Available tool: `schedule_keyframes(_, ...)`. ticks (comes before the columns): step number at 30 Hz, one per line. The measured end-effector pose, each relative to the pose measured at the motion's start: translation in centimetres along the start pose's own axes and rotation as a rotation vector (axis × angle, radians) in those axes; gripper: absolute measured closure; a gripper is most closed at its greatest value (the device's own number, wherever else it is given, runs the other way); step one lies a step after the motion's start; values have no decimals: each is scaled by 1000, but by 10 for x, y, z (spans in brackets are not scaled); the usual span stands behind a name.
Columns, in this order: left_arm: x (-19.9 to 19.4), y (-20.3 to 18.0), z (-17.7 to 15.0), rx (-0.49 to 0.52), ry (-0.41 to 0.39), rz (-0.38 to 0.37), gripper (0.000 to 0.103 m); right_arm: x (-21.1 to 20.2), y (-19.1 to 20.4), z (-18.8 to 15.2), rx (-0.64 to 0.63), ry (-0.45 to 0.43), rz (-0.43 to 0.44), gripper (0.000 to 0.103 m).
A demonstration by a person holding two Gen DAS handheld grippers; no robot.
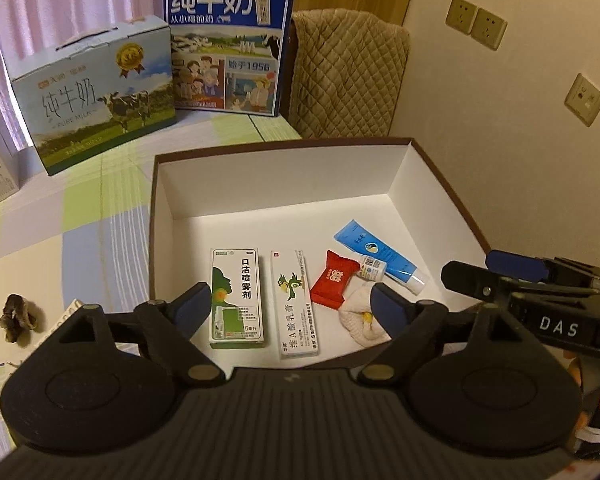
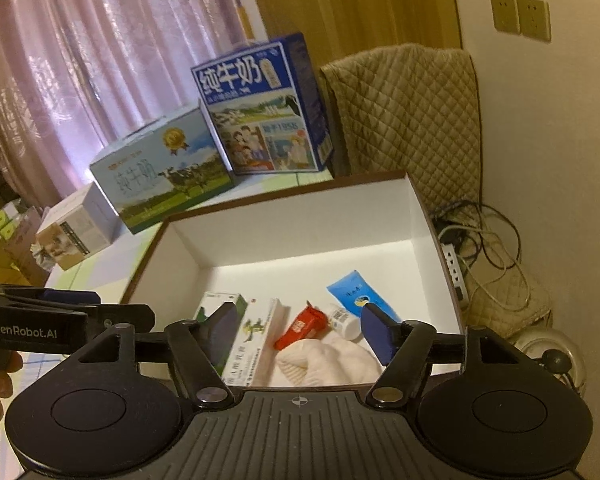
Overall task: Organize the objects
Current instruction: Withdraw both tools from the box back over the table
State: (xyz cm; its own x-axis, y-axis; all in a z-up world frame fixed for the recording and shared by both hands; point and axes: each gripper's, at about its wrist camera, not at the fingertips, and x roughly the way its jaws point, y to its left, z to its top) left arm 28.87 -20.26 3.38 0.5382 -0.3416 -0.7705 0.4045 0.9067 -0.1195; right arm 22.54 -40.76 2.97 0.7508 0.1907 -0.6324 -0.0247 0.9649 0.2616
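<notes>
A brown box with a white inside (image 1: pixel 284 184) (image 2: pixel 300 232) sits on the table. In it lie a green spray carton (image 1: pixel 236 300) (image 2: pixel 216 304), a white ointment carton (image 1: pixel 296 304) (image 2: pixel 256 340), a red candy (image 1: pixel 334 280) (image 2: pixel 302 326), a small white bottle (image 1: pixel 372 268) (image 2: pixel 342 320), a blue tube (image 1: pixel 380 256) (image 2: pixel 356 292) and a white knitted cloth (image 1: pixel 360 316) (image 2: pixel 328 360). My left gripper (image 1: pixel 290 300) hovers open over the box's near edge, holding nothing. My right gripper (image 2: pixel 300 334) is open above the cloth, also holding nothing; it shows at the right of the left wrist view (image 1: pixel 472 276).
Two milk cartons stand at the back: a pale blue one (image 1: pixel 96 96) (image 2: pixel 160 168) and a dark blue one (image 1: pixel 228 44) (image 2: pixel 260 108). A dark crumpled lump (image 1: pixel 18 316) lies on the checked tablecloth left of the box. A quilted chair (image 1: pixel 348 76) and floor cables (image 2: pixel 480 236) are to the right.
</notes>
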Motion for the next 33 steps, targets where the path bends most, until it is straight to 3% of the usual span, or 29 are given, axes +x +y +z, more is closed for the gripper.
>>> schedule_keyframes(12,-61,8,-24,-17,-57,9,16,-41,36,-8,20,-24,71,34)
schedule_keyframes(33,-154,76,-120,-174,-49,129,15,-60,122,-75,-81,88,210,34)
